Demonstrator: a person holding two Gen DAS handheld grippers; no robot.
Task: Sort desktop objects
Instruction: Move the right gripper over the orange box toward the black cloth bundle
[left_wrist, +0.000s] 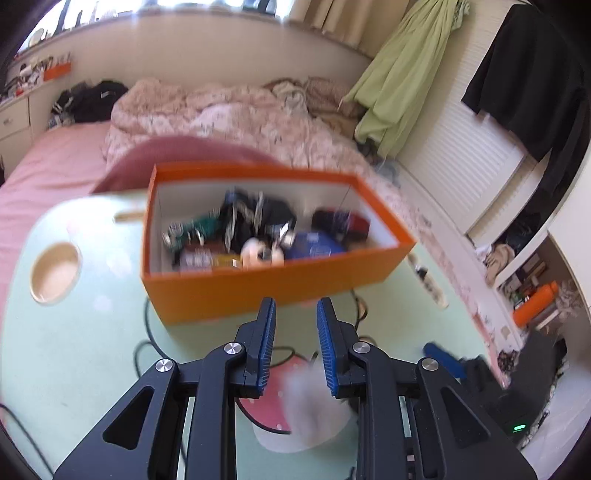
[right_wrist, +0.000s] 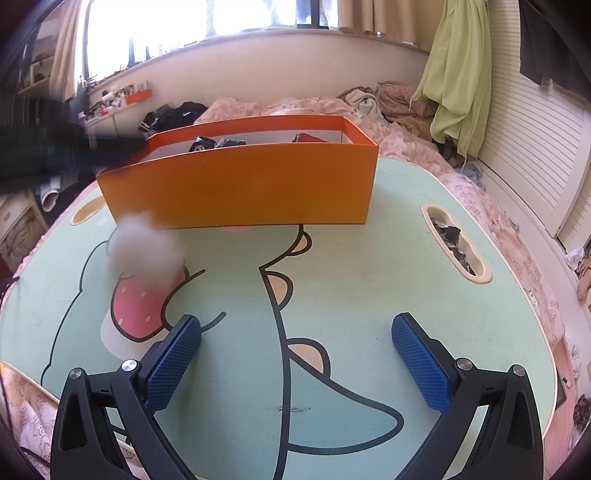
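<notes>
Pale-green tabletop (right_wrist: 351, 295) carries an orange box (right_wrist: 236, 184) at its far edge. Left gripper (left_wrist: 295, 306) hovers parted and empty above a blurred grey fluffy object (left_wrist: 314, 402); right gripper (right_wrist: 295, 332) gapes wide, empty. Lower squarely, then pinch its middle gently.

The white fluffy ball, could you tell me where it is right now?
The white fluffy ball lies on the table, left of centre in the right wrist view, before the orange box.

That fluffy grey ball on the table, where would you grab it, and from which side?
Probably across its middle, coming down from above. The fluffy grey ball looks round and soft, with no handle, so any opposite sides serve. The orange box stands close behind it on the table, crowding a far-side approach. The open left tool is nearest.
</notes>
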